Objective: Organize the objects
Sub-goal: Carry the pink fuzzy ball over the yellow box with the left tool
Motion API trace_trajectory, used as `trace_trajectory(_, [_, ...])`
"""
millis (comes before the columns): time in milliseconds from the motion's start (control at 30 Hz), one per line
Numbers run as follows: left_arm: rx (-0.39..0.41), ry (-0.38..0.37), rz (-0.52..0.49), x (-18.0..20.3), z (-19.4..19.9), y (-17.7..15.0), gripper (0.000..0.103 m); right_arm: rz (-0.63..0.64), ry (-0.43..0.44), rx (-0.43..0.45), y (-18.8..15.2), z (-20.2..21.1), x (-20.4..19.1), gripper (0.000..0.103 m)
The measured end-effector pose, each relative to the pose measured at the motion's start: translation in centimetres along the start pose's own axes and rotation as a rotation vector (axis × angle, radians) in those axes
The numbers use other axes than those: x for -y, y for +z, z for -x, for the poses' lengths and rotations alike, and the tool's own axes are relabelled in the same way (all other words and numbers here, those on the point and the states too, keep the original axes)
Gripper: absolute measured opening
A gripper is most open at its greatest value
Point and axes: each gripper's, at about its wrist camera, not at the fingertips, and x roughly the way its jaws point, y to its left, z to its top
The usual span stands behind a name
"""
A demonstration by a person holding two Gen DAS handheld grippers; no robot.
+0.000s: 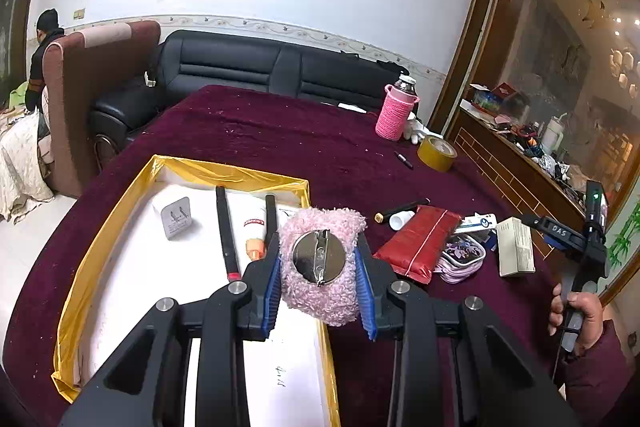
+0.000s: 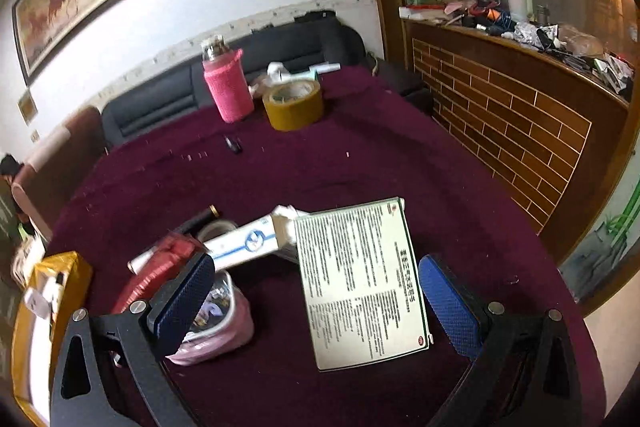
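Observation:
My left gripper (image 1: 320, 267) is shut on a fluffy pink brooch (image 1: 320, 285) whose round metal pin back faces the camera. It hangs over the right edge of a yellow-rimmed white tray (image 1: 100, 227). The tray holds a white charger plug (image 1: 176, 221), two black sticks and a small orange-capped tube. My right gripper (image 2: 316, 301) stands open above the maroon tablecloth, its blue pads (image 2: 448, 311) either side of a white printed box (image 2: 360, 279). A pink pouch (image 2: 216, 323), a red pack (image 2: 160, 267) and a blue-and-white carton (image 2: 244, 243) lie beside its left finger.
A pink-sleeved flask (image 1: 396, 111) and a roll of tan tape (image 1: 436, 153) stand at the far side of the table, a small pen (image 1: 404, 159) near them. A black sofa (image 1: 240, 67) lies behind, a cluttered wooden counter (image 2: 520, 99) on the right. A person sits at far left.

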Motion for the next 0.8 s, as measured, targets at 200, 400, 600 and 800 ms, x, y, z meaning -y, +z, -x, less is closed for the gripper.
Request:
trace_trajectory(200, [0.004, -0.015, 0.005, -0.1, 0.1, -0.4, 0.031, -0.007, -0.034, -0.002, 0.2, 0.4, 1.4, 0.103])
trace_trajectory(400, [-0.011, -0.028, -0.006, 0.5, -0.1, -0.7, 0.031, -0.053, -0.032, -0.021, 0.2, 0.8, 3.5, 0.103])
trace_trajectory(600, [-0.02, -0.013, 0.025, -0.4, 0.3, -0.9, 0.031, 0.004, -0.039, -0.102, 0.2, -1.5, 2.4, 0.103])
trace_trajectory(800, [0.002, 0.041, 0.05, -2.1, 1.7, -0.6, 0.031, -0.03, 0.025, -0.048, 0.5, -0.2, 0.6, 0.103])
